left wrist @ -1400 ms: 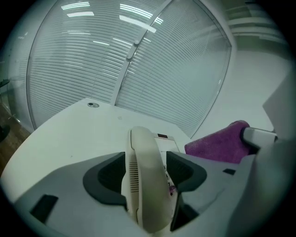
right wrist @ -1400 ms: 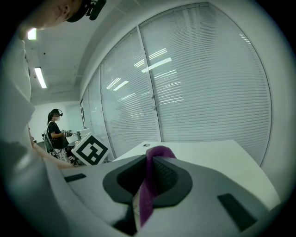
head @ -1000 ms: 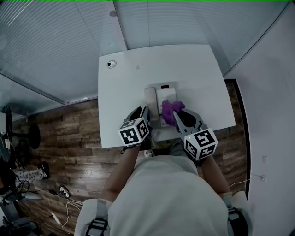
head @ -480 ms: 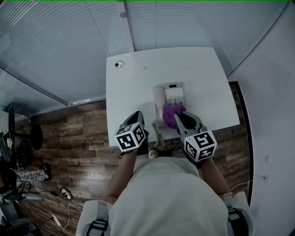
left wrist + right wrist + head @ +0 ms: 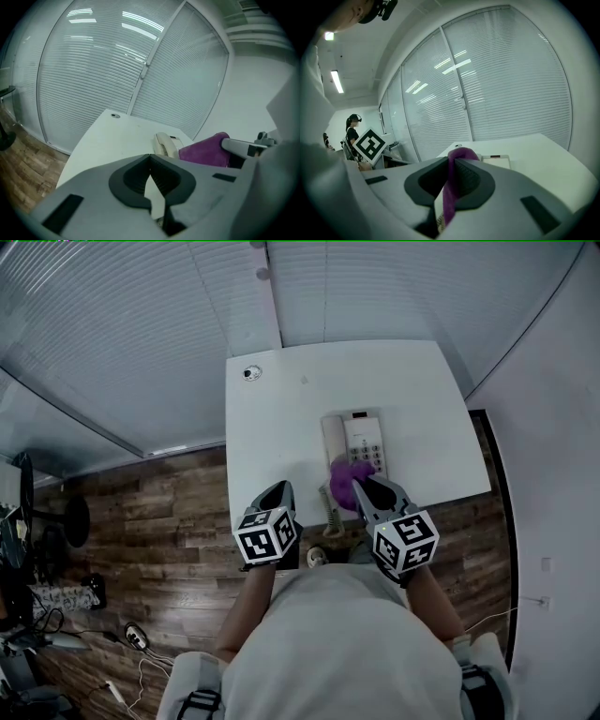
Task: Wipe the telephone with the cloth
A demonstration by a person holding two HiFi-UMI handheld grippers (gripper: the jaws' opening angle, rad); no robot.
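Purple cloth [image 5: 343, 474] pinched tight by right gripper [image 5: 364, 486], hiding near edge of telephone [image 5: 351, 439]. Beside telephone's left, left gripper [image 5: 279, 491]: jaws together, nothing between. Keypad [image 5: 367, 454] digits unreadable.

Likely office: blinded glass walls [image 5: 122, 343], telephone [image 5: 356, 439].

The telephone [image 5: 361, 432] lies half hidden ahead of the right gripper [image 5: 368, 484], its near end covered by the purple cloth [image 5: 346, 476] pinched in the jaws, its keys too small to read from the head view, only a thin strip clearing the gripper's body in that gripper's own view.
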